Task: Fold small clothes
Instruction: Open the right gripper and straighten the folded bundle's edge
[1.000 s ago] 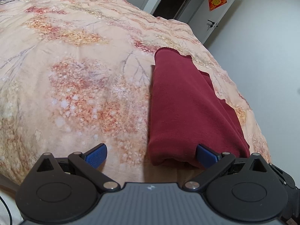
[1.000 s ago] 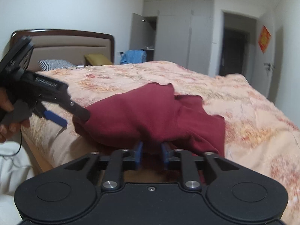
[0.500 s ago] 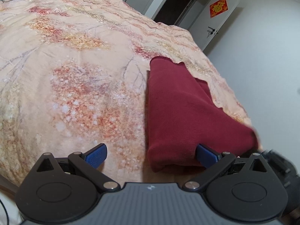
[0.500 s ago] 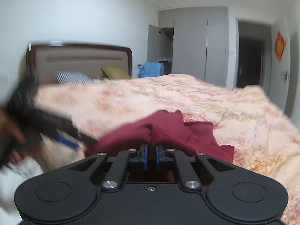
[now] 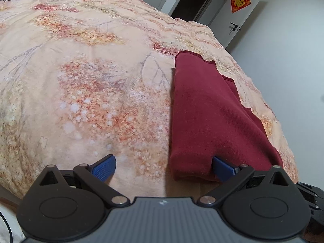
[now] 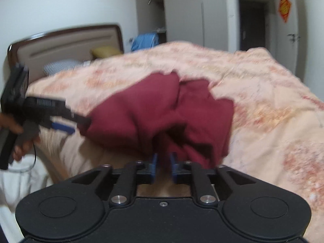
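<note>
A dark red garment [image 5: 212, 111] lies folded lengthwise on the floral bedspread [image 5: 91, 81], near the bed's right edge. My left gripper [image 5: 164, 168] is open wide at the garment's near left corner; its right finger [image 5: 222, 169] is tucked under the cloth's near edge, its left finger [image 5: 104, 167] rests on bare bedspread. In the right wrist view the garment [image 6: 162, 109] is bunched, and my right gripper [image 6: 163, 167] is shut on its near hem. The left gripper also shows in the right wrist view [image 6: 62, 124], at the garment's left end.
The bed has a brown headboard [image 6: 66, 46] with pillows [image 6: 60, 64]. Blue cloth [image 6: 145, 40] lies by the wardrobe [image 6: 182, 12]. A white door with a red decoration [image 5: 241, 2] stands past the bed's foot. The bed edge [image 5: 283, 141] drops off right of the garment.
The right gripper has pinched the garment's near hem and pulled it back, bunching the cloth. The left gripper stays open at the near left corner with little movement.
</note>
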A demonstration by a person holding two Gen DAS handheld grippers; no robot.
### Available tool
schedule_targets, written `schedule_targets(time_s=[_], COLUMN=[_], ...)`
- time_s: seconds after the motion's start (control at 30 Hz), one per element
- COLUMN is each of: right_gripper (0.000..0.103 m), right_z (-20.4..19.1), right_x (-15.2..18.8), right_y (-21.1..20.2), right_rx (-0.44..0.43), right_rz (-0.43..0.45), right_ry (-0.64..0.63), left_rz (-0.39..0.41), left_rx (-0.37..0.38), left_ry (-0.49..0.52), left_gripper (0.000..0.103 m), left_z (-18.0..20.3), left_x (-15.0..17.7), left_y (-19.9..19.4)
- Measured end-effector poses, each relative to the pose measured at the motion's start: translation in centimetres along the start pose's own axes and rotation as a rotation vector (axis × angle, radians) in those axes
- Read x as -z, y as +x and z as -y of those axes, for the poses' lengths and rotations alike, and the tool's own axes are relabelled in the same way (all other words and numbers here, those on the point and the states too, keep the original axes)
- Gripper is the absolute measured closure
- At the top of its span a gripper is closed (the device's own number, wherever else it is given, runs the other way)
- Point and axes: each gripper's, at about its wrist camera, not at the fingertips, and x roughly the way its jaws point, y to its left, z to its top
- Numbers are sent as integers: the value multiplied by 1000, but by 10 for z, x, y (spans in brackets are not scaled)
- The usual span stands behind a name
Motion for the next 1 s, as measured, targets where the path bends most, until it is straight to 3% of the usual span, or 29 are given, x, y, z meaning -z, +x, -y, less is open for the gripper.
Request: schedule_targets(time_s=[0.13, 0.27, 0.43, 0.6, 0.67, 0.7, 0.83, 1.0], right_gripper=[45, 43, 64, 65, 84, 103, 103, 103], right_z=[4, 17, 37, 42, 38, 35, 26, 54], right_x=[-13, -39, -72, -86, -84, -84, -86, -101], right_y=[-3, 27, 99, 153, 162, 163, 150, 130], right_rx=[56, 53, 104, 33, 17, 17, 97, 228], right_rz=[94, 138, 96, -32, -59, -65, -27, 63], right_ry=[-16, 16, -56, -158, -192, -214, -271, -176], left_rz=[20, 27, 9, 5, 4, 3, 1, 2], left_rx=[0, 9, 5, -10, -10, -10, -8, -8], left_ry=[18, 28, 9, 24, 25, 25, 26, 28], left_gripper=[0, 0, 0, 0, 0, 0, 0, 0], left_z=[5, 7, 1, 5, 6, 5, 5, 5], left_x=[-1, -1, -2, -5, -5, -6, -7, -7], left_y=[-4, -5, 0, 3, 3, 3, 4, 4])
